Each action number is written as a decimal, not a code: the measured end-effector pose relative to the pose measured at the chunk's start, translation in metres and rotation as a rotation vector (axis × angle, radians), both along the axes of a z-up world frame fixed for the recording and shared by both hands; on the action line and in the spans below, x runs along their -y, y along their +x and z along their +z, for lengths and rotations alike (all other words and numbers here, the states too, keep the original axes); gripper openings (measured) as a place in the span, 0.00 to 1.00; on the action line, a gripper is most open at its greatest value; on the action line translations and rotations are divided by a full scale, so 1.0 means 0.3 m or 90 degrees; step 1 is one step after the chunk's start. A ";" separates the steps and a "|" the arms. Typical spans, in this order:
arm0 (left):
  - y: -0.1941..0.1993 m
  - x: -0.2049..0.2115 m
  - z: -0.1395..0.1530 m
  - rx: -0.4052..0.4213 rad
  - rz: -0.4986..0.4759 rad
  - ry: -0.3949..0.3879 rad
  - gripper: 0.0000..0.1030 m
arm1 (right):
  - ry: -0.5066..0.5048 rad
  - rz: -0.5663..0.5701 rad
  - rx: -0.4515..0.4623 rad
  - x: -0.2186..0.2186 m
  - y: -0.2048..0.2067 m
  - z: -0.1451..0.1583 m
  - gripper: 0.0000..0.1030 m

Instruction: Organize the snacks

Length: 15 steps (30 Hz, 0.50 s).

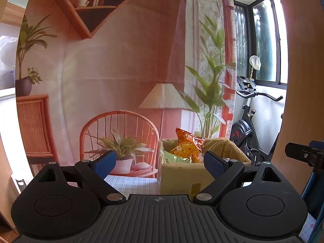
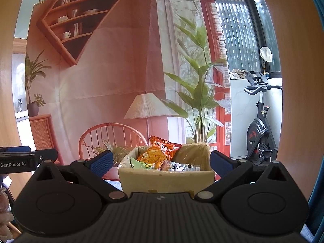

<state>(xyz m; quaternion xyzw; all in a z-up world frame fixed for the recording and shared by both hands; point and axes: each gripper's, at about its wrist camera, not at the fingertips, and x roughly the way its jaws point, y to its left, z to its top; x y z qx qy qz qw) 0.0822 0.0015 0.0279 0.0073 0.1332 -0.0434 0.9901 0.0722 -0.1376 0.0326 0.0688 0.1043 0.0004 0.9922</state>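
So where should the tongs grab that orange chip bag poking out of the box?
Probably the orange bag's top sealed edge, coming straight down from above. It stands tallest in the cardboard box, above the rim, so that flat edge is free, while its lower half is buried among other packets. Both the left tongs and right tongs are open.

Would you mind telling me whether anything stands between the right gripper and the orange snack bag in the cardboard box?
Nothing visible does. The right gripper is open and empty, and the orange snack bag sticks up above the cardboard box rim straight ahead. Only the box's near wall lies lower in front, below the bag's exposed top.
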 end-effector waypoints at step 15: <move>-0.008 -0.002 0.000 -0.001 -0.002 -0.004 0.92 | 0.002 -0.001 -0.004 0.003 0.001 0.000 1.00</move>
